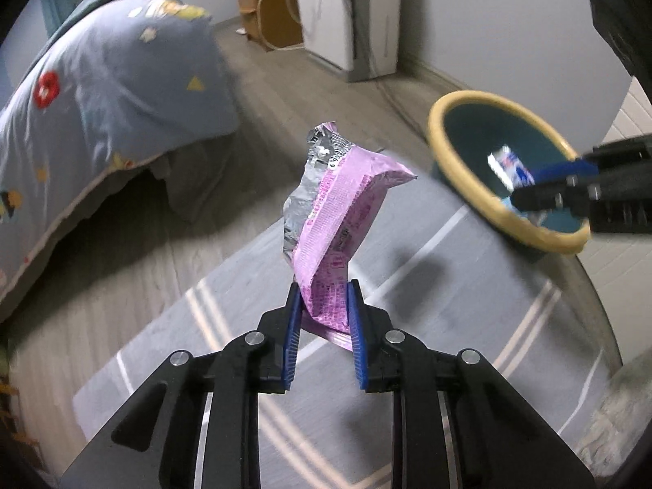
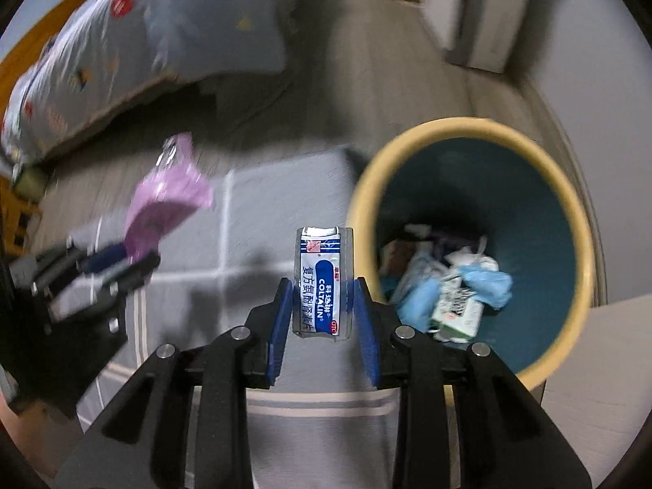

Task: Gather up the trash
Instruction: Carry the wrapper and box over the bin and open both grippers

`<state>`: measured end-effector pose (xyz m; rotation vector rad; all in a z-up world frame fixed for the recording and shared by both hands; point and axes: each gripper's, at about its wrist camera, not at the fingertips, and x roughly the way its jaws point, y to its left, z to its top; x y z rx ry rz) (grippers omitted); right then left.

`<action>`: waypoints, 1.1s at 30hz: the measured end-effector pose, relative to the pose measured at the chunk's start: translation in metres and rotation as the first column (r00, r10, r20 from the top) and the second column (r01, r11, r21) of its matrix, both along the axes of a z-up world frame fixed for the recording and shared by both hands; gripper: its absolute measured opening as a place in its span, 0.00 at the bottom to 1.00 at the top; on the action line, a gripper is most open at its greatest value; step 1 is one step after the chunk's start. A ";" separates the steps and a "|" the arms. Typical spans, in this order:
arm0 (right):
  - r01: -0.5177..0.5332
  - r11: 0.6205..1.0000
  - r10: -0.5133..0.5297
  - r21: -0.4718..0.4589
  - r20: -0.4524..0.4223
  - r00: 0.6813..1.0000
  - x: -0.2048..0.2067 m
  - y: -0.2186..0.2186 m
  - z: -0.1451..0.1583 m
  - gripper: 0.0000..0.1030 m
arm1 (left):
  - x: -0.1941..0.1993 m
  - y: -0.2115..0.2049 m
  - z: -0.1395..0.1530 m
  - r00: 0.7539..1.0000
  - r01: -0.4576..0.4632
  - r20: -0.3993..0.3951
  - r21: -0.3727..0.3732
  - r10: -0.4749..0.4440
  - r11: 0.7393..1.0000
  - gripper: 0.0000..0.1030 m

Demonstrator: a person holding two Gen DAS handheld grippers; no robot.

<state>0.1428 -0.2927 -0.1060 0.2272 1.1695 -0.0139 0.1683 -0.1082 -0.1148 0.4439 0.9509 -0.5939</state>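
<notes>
The left gripper [image 1: 324, 309] has its two blue pads closed on the lower end of a crumpled pink snack wrapper [image 1: 336, 212], which stands up from the jaws and shows its silver inner side near the torn top. The jaws are almost together, with only the thin wrapper between them. The wrapper is held in the air above a grey rug with pale stripes [image 1: 428, 285]. The right gripper [image 2: 324, 305] holds a small blue and white medicine blister pack [image 2: 322, 281], printed "COLTALIN", upright between its blue pads; the jaws are narrowed to the width of the pack and press its two side edges. Just to the right of this pack is a round trash bin [image 2: 570, 187] with a yellow rim and a dark teal inside. At the bottom of the bin lie crumpled blue gloves [image 2: 489, 281], white paper and a green and white carton [image 2: 458, 313]. In the left wrist view, the right gripper with its pack is over the bin opening. A bed with a blue patterned quilt [image 1: 102, 93] is at the left, and a white appliance [image 1: 350, 12] stands by the far wall.
</notes>
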 end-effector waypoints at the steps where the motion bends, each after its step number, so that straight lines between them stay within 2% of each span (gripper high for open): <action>1: 0.031 1.000 -0.031 0.004 0.010 0.999 0.001 -0.012 0.004 0.29 | -0.002 -0.008 0.003 1.000 0.010 0.003 -0.007 -0.010 1.000 0.23; 6: 0.146 0.989 -0.147 0.019 0.033 0.989 0.005 -0.064 0.014 0.29 | -0.013 -0.044 0.012 0.999 0.051 0.009 -0.029 -0.050 0.998 0.23; 12: 0.253 0.966 -0.255 0.056 0.018 0.967 -0.003 -0.123 0.005 0.29 | -0.021 -0.094 0.012 0.995 0.096 -0.020 -0.077 -0.098 0.992 0.23; 20: 0.289 0.955 -0.290 0.068 0.005 0.957 -0.004 -0.156 -0.011 0.30 | -0.034 -0.153 0.000 0.986 0.154 -0.052 -0.100 -0.160 0.983 0.24; 22: 0.282 0.958 -0.284 0.060 0.020 0.959 -0.002 -0.159 -0.009 0.30 | -0.034 -0.161 0.000 0.988 0.143 -0.038 -0.103 -0.148 0.984 0.35; 23: 0.283 0.957 -0.285 0.058 0.028 0.958 -0.002 -0.161 -0.007 0.31 | -0.036 -0.162 0.000 0.988 0.142 -0.040 -0.111 -0.147 0.984 0.37; 24: 0.286 0.957 -0.288 0.058 0.031 0.957 -0.002 -0.161 -0.007 0.36 | -0.035 -0.165 0.000 0.988 0.141 -0.048 -0.120 -0.147 0.983 0.42; 25: 0.290 0.955 -0.293 0.061 0.036 0.955 -0.003 -0.165 -0.007 0.47 | -0.036 -0.167 0.000 0.988 0.137 -0.055 -0.123 -0.144 0.983 0.50; 26: 0.295 0.953 -0.298 0.064 0.040 0.954 -0.004 -0.167 -0.007 0.51 | -0.038 -0.167 0.001 0.989 0.134 -0.050 -0.120 -0.141 0.984 0.54; 27: 0.298 0.953 -0.301 0.063 0.040 0.953 -0.005 -0.169 -0.006 0.54 | -0.039 -0.165 0.003 0.990 0.131 -0.043 -0.117 -0.137 0.984 0.60; 30: 0.290 0.955 -0.293 0.068 0.046 0.955 -0.009 -0.173 -0.003 0.55 | -0.044 -0.161 0.014 0.992 0.114 -0.036 -0.124 -0.119 0.986 0.67; 31: 0.284 0.957 -0.287 0.060 0.051 0.957 -0.012 -0.174 0.000 0.60 | -0.046 -0.157 0.018 0.994 0.100 -0.034 -0.127 -0.105 0.987 0.74; 33: 0.272 0.961 -0.274 0.043 0.066 0.959 -0.018 -0.173 0.007 0.65 | -0.049 -0.152 0.025 0.996 0.079 -0.019 -0.122 -0.082 0.989 0.80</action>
